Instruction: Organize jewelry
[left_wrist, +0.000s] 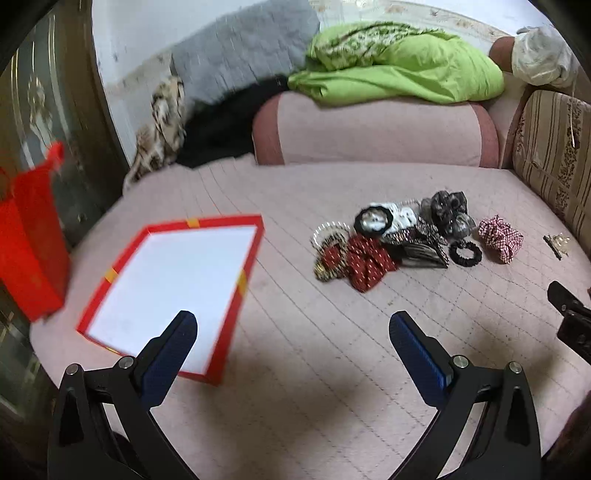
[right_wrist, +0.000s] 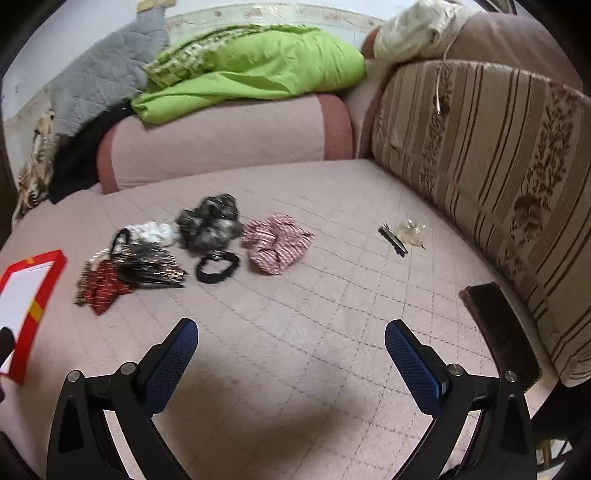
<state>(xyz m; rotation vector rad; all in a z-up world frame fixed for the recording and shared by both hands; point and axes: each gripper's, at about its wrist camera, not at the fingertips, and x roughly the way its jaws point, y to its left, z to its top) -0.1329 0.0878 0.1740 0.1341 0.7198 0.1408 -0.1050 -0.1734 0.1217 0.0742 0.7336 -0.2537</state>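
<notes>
Both the left gripper (left_wrist: 293, 328) and right gripper (right_wrist: 291, 336) gaped wide, empty; first pick from the mid-frame hair-accessory pile (left_wrist: 399, 236) for the red tray (left_wrist: 243, 275) seemingly awaited.

Both wrist views sit low over the bed (left_wrist: 295, 369), facing the bolster; both share the scrunchie pile (right_wrist: 155, 254)

No text, label, brand, number or sign can be read in either view; the red-rimmed tray (left_wrist: 236, 280) carries only plain yellow patches on its rim, with no lettering; the red bag (left_wrist: 31, 236) beside it is blurred and shows no print that can be made out; the dark phone (right_wrist: 502, 332) lying by the striped cushion (right_wrist: 491, 166) has a blank face; the cushion bears a woven leaf pattern, not writing.
</notes>
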